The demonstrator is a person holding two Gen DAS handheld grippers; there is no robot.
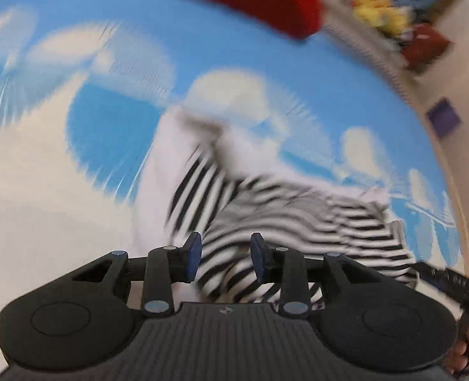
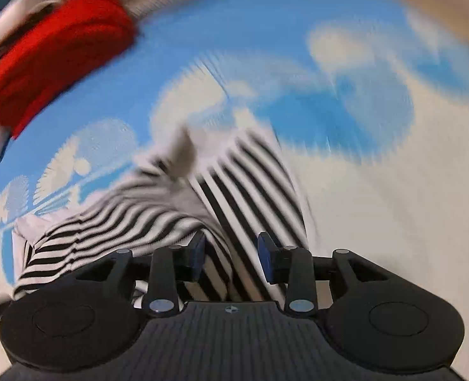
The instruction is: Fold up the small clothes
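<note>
Right now both views are smeared with blur, yet a black-and-white striped garment [image 1: 285, 222] lies crumpled on the blue-and-white cloud-print surface [image 1: 114, 117]. Both the left hand-held gripper [image 1: 225, 262] and the right hand-held gripper [image 2: 231, 260] hang over it with jaws apart, holding nothing. A red cloth [image 2: 56, 54] sits at ten o'clock in the right view.

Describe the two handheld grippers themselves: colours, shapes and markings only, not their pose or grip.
The left gripper and right gripper look alike: matte black bodies with a ribbed centre panel bearing a small round logo, rounded lobes with circular discs at both sides, black linkage arms pinned by silver-grey rivets, and blue pads on the fingertips. No cables are visible.
</note>
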